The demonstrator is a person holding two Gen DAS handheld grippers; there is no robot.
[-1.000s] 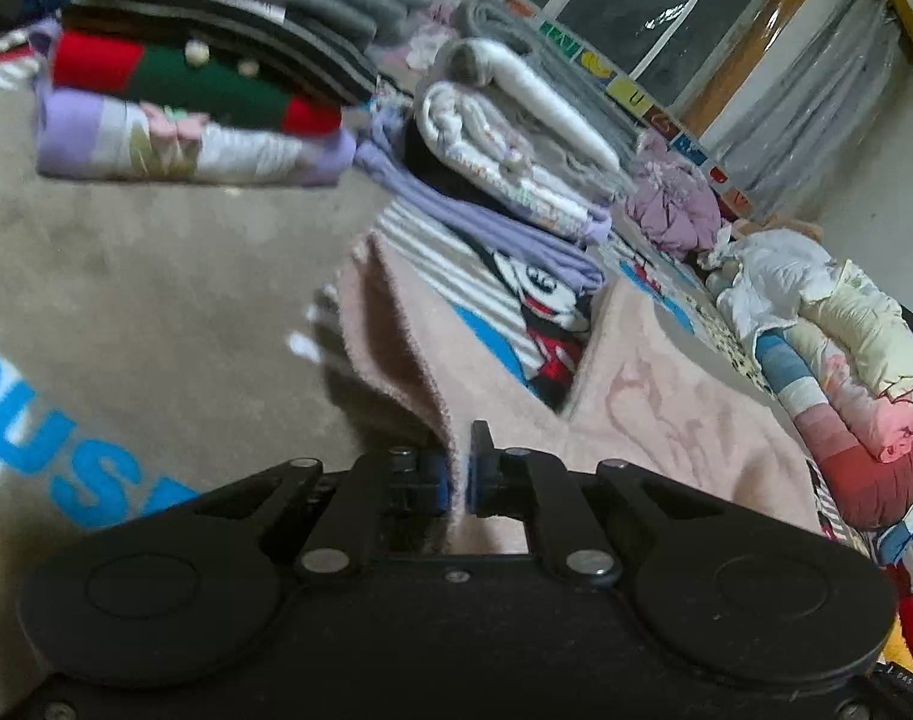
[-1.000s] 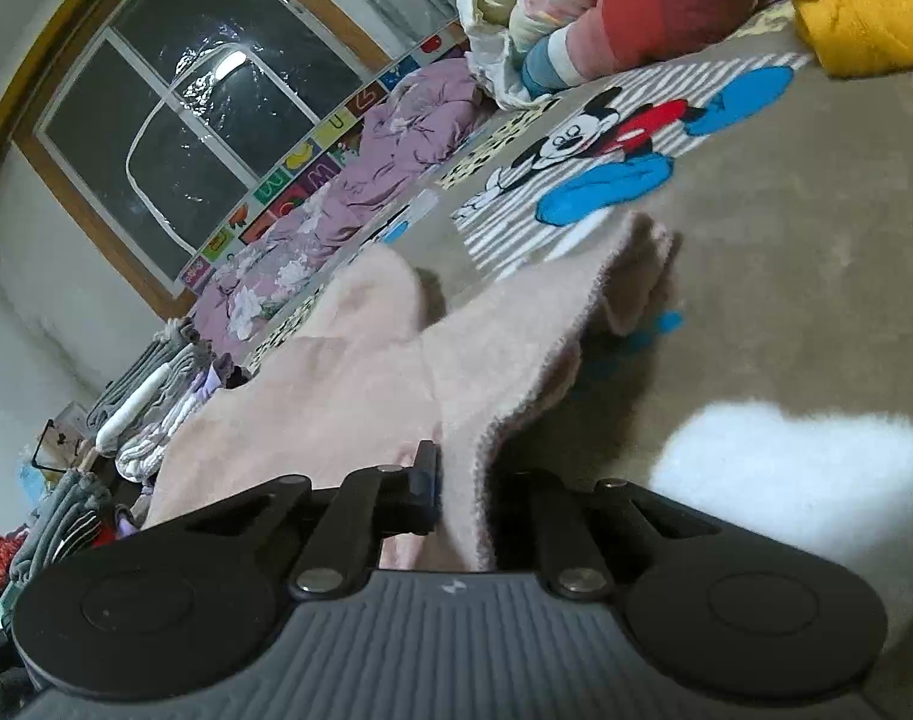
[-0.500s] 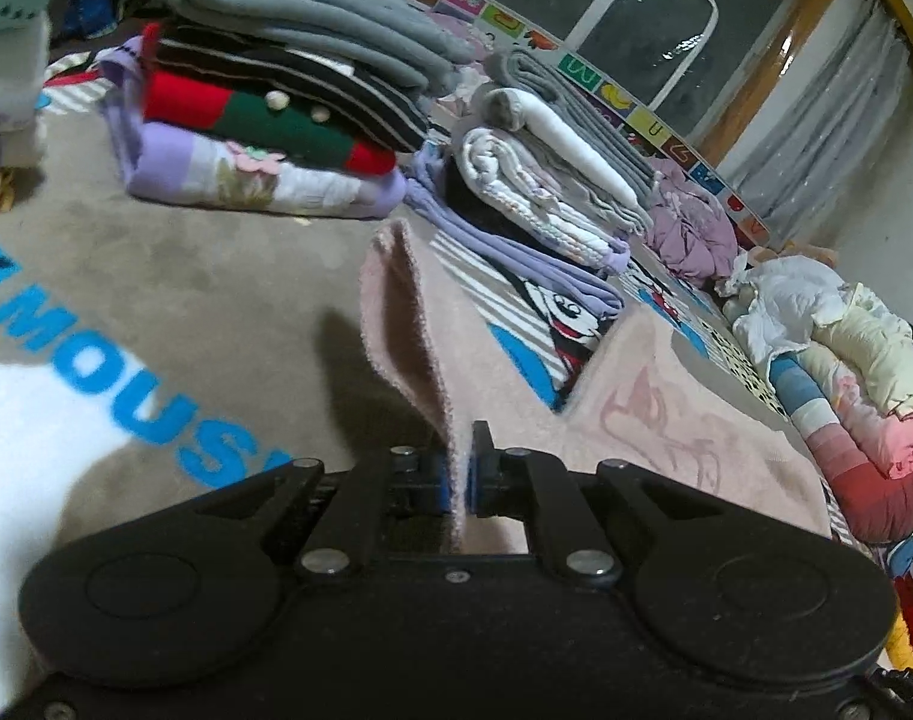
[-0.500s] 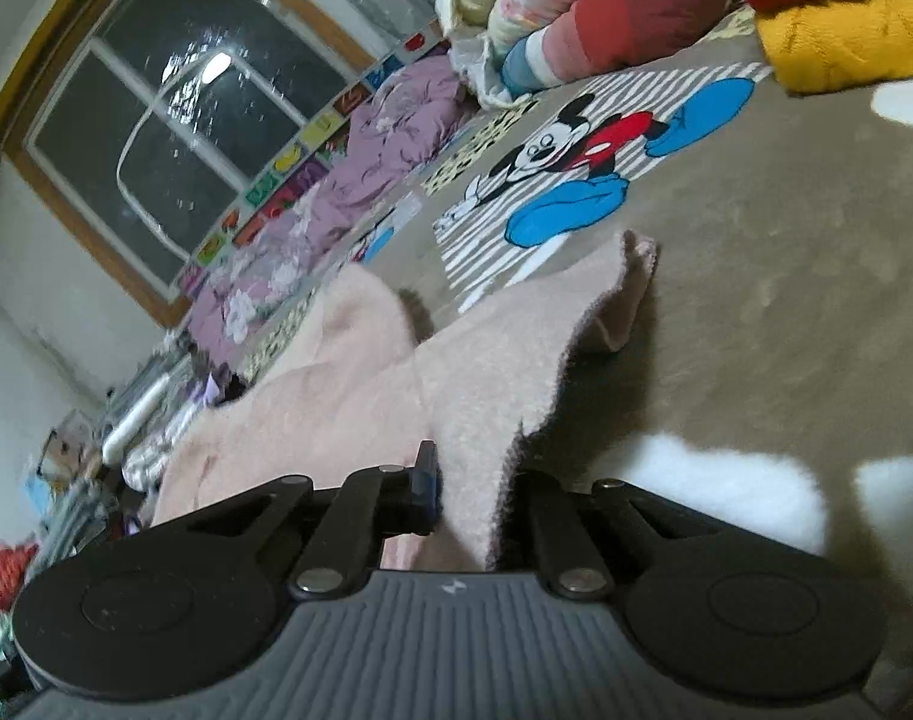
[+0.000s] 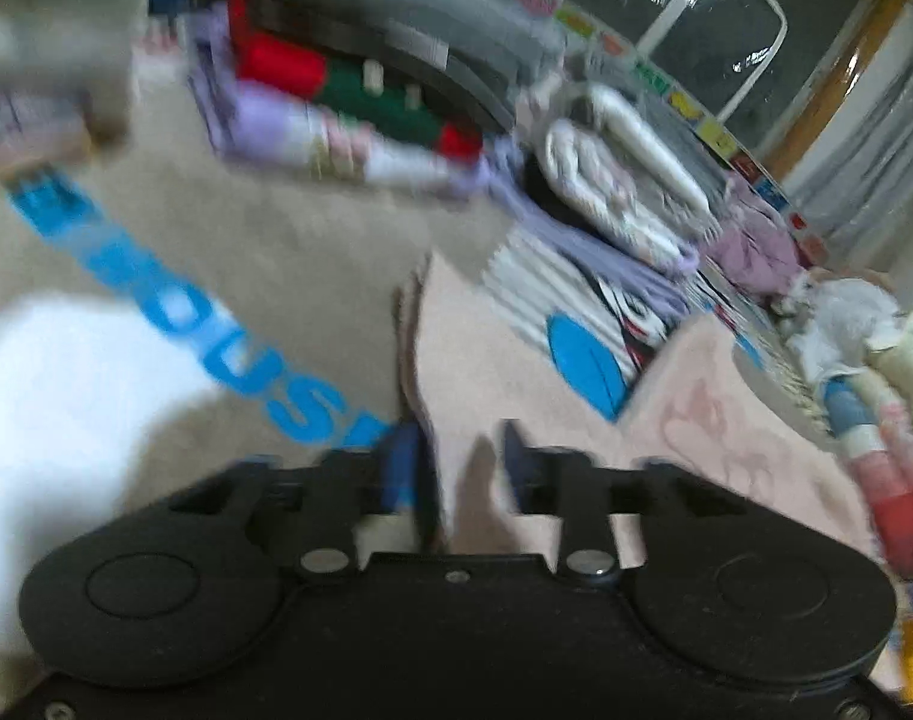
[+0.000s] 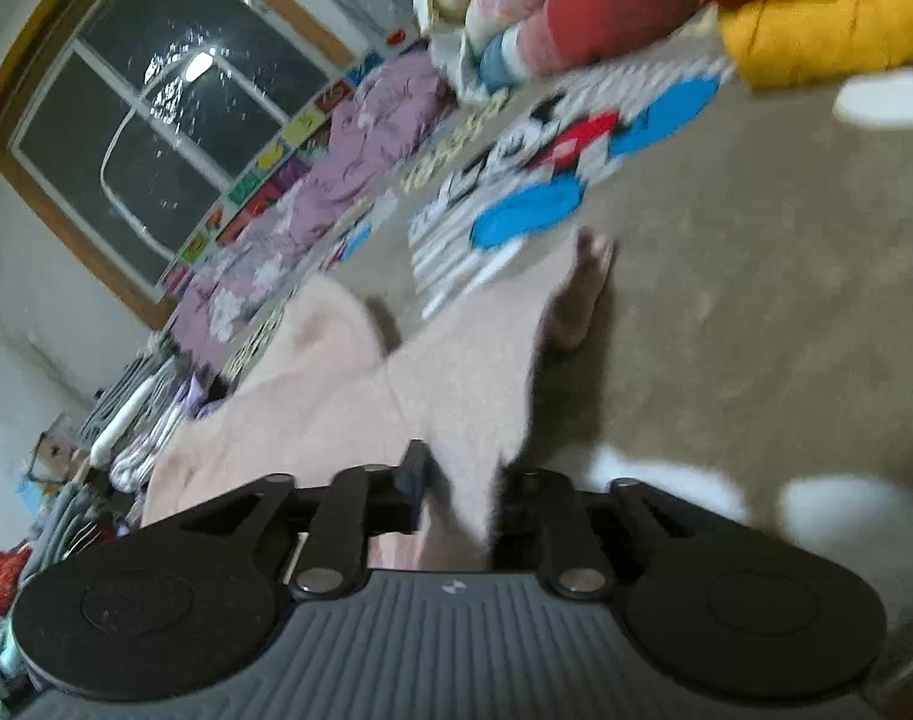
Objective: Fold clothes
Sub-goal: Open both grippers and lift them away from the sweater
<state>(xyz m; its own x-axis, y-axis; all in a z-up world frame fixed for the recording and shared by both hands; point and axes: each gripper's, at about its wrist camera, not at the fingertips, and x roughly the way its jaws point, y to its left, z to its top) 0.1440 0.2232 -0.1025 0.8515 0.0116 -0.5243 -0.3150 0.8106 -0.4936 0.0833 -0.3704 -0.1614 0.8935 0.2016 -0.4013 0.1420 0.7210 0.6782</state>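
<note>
A fuzzy pink garment (image 5: 468, 360) lies on the Mickey Mouse rug (image 5: 156, 228), its edge running between the jaws of my left gripper (image 5: 459, 456). The left jaws stand apart and the cloth rests against the left finger only. The same pink garment (image 6: 360, 396) shows in the right wrist view, with a strip of it passing between the jaws of my right gripper (image 6: 465, 480). The right jaws are also apart, with cloth loose in the gap. Both views are motion-blurred.
Stacks of folded clothes (image 5: 360, 72) and rolled blankets (image 5: 624, 174) line the far side by the window (image 5: 666, 18). A heap of unfolded clothes (image 5: 876, 372) lies at the right. Red and yellow garments (image 6: 816, 30) lie on the rug's far edge (image 6: 756, 240).
Both grippers have opened from a closed pinch on the pink garment. The garment edges have dropped lower onto the rug. Both cameras have swung, blurring the views.
</note>
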